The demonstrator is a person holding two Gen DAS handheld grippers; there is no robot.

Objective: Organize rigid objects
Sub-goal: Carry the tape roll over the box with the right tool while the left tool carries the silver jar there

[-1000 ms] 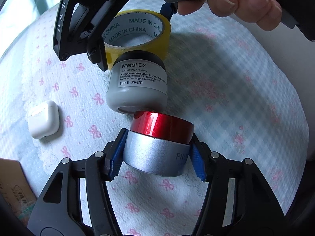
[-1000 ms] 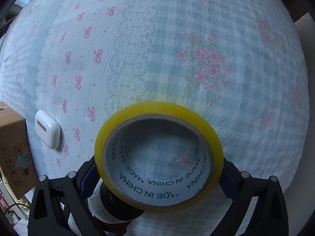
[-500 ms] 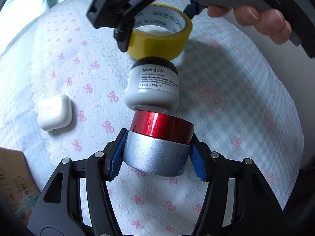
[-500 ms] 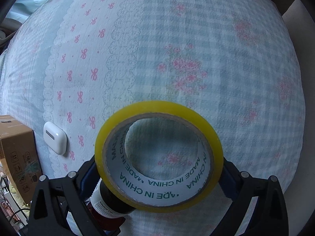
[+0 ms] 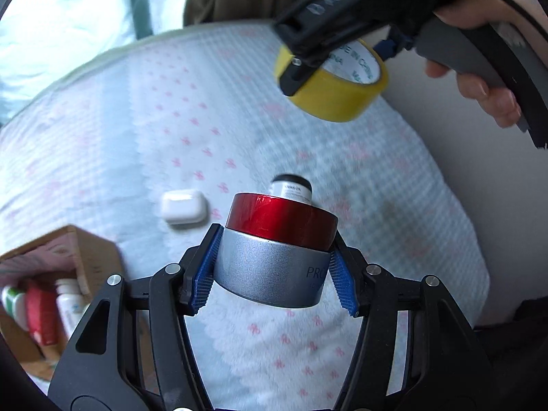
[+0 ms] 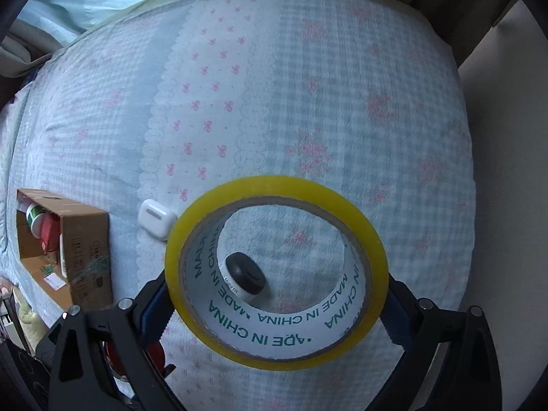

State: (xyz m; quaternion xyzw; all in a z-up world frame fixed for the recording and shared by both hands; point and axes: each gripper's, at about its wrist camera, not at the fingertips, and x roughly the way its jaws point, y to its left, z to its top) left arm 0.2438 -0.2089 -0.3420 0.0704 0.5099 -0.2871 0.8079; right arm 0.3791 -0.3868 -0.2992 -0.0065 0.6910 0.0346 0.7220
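Left wrist view: the left tongs [image 5: 274, 275] are clenched on a silver jar with a red lid [image 5: 274, 257], blue pads pressed against its grey body on both sides, jar held upright and lifted above the bed [image 5: 120, 130], which wears a pale blue gingham cover with pink bows. Just behind the red lid, partly hidden by it, a white jar with a black lid [image 5: 292, 188] stands on the cover. A white earbud case [image 5: 184, 205] lies near it to the left, apart from it. At lower left an open cardboard box [image 5: 78, 257] holds bottles, blurred. At upper right the right tongs [image 5: 337, 65] carry a roll of yellow tape [image 5: 334, 92] in the air, well above the cover; fingers of the person's hand [image 5: 486, 92] wrap the handle. Right wrist view: the right tongs [image 6: 277, 294] grasp the yellow tape roll [image 6: 274, 274] by its outer rim, its open core facing the camera, print "MADE IN CHINA" legible inside. Through the core the white jar [image 6: 245, 274] shows on the bed [image 6: 342, 85] below, black lid up. The earbud case [image 6: 156, 219] lies just left of the roll's edge. The cardboard box [image 6: 85, 250] sits at the left, near the case, with items inside. A bit of the red lid [image 6: 157, 349] shows at lower left behind the tong arm.
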